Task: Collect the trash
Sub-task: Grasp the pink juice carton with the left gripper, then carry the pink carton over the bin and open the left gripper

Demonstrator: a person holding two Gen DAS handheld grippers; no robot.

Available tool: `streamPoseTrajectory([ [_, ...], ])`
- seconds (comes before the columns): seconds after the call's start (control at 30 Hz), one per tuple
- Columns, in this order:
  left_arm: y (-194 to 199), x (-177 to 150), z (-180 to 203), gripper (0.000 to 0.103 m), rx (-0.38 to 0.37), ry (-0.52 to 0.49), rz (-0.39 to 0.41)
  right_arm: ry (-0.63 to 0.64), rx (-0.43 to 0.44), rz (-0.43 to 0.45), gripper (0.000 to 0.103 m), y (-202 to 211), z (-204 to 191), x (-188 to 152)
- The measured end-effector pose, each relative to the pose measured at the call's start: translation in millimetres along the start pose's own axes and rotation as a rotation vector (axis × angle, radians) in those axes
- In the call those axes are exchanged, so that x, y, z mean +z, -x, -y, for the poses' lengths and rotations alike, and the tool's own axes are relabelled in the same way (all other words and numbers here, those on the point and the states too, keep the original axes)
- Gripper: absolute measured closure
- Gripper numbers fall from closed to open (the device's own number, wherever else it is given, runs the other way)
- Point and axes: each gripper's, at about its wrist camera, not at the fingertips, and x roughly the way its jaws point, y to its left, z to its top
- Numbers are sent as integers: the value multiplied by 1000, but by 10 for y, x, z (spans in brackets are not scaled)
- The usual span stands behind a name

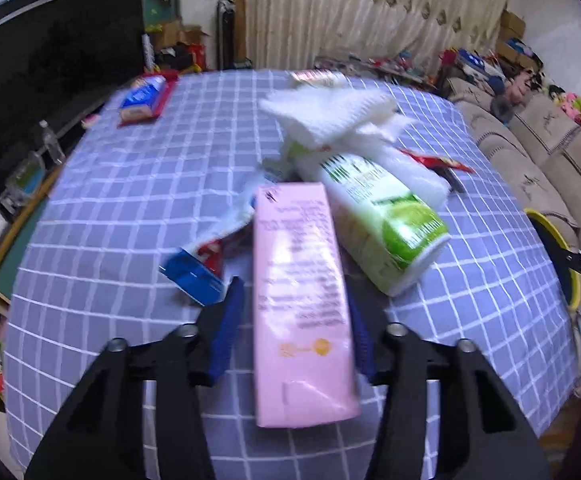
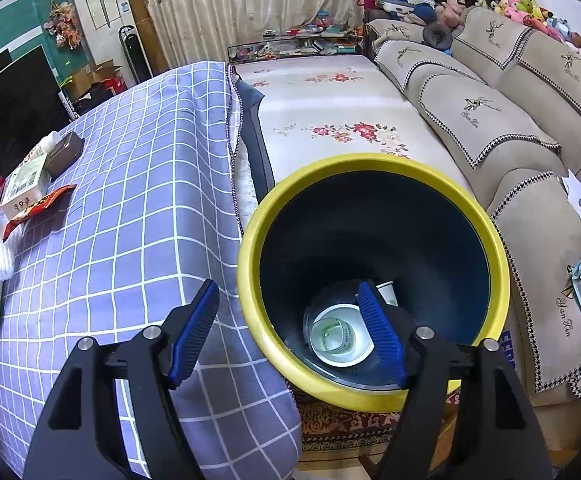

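Trash lies heaped on our grid-patterned purple tablecloth (image 1: 130,200): a pink carton (image 1: 302,300), a green-labelled white carton (image 1: 386,220), crumpled white tissue (image 1: 330,116) and a red wrapper (image 1: 438,162). Our left gripper (image 1: 294,292) has its blue pads (image 1: 230,320) on either side of the pink carton; the frame is blurred, so we cannot tell whether they clamp it. Our right gripper (image 2: 288,300) hangs spread wide with nothing between its fingers, above the yellow-rimmed bin (image 2: 250,280) beside the table, where white cups (image 2: 342,336) rest at the bottom.
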Motion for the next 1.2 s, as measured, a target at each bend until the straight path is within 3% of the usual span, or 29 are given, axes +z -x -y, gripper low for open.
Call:
streamPoseTrajectory([
  [0.33,-102,-42,51,65,18,-52,-22,1,15,-13,34,-47,16,-44],
  [0.47,59,-152,-19,65,-1,-46,-24,-17,25,-5,34,-3,87,-51],
  [0.63,440,-198,74,65,-49,-66,28,-22,30,17,34,102,127,-52],
  [0.83,650,-51,682,65,-187,-206,86,-28,14,69,34,364,217,-72],
  [1.07,361,290,1682,65,-347,-398,50,-66,-26,131,34,673,510,-154],
  [1.2,191,465,2475,65,-411,-538,44,-100,-43,149,34,767,739,-197],
])
